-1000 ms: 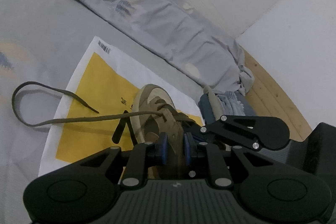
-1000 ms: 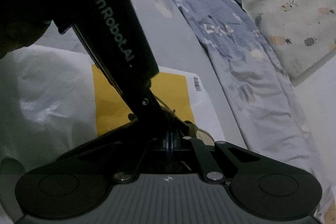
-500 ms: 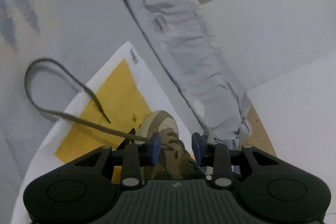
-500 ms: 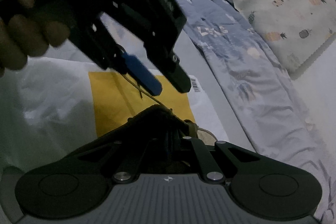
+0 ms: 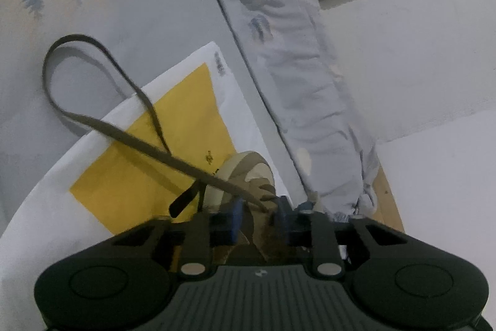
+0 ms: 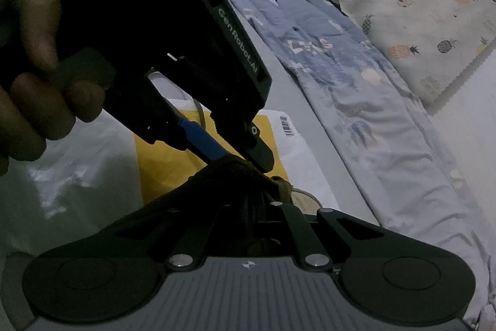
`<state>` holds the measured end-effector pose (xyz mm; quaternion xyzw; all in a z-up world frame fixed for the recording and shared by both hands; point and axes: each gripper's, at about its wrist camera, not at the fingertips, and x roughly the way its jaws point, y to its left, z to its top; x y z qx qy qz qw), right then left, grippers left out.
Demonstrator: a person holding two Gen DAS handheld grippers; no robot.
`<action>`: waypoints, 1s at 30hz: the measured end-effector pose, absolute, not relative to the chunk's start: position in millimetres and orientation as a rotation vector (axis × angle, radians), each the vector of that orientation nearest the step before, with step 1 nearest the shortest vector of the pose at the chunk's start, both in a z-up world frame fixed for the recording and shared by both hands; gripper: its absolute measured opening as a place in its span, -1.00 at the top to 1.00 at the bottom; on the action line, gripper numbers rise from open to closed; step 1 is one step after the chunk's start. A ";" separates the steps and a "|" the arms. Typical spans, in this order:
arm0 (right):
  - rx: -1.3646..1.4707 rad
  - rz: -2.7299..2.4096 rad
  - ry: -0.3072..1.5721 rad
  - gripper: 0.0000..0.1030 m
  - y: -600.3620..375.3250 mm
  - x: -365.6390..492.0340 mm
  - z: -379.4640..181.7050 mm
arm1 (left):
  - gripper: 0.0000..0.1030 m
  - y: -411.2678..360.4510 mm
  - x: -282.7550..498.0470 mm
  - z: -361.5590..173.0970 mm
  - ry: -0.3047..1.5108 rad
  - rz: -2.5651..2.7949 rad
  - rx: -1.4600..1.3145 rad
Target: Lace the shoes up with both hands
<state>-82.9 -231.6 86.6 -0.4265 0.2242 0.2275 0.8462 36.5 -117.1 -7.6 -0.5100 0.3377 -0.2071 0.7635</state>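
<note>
Grey bedding (image 5: 130, 5) carries a white mailer (image 5: 46, 207) with a yellow panel and a barcode (image 6: 286, 126). On it sits the tan shoe (image 5: 248, 176). My left gripper (image 5: 259, 214), marked "GenRobot.AI", is closing around the shoe's tongue, the lace (image 5: 93, 120) looping toward ten o'clock. My right gripper (image 6: 252, 207) is clenched; whether it pinches anything I cannot tell.

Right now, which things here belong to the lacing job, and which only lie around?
For the job:
- tan shoe
- brown shoelace
- left gripper, jaws closing around the shoe's lacing
- right gripper, shut

Only lying around:
- yellow and white bag
- blue patterned quilt
- pineapple-print cloth
</note>
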 end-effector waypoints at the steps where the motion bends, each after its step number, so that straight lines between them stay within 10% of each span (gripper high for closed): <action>1: -0.898 0.478 0.472 0.99 -231.9 -82.9 86.5 | 0.81 -116.9 36.2 -8.1 0.734 -0.449 -1.116; 30: -0.766 0.396 0.530 0.97 -248.8 -83.1 95.1 | 1.00 -43.7 28.4 28.1 0.510 -0.098 -1.032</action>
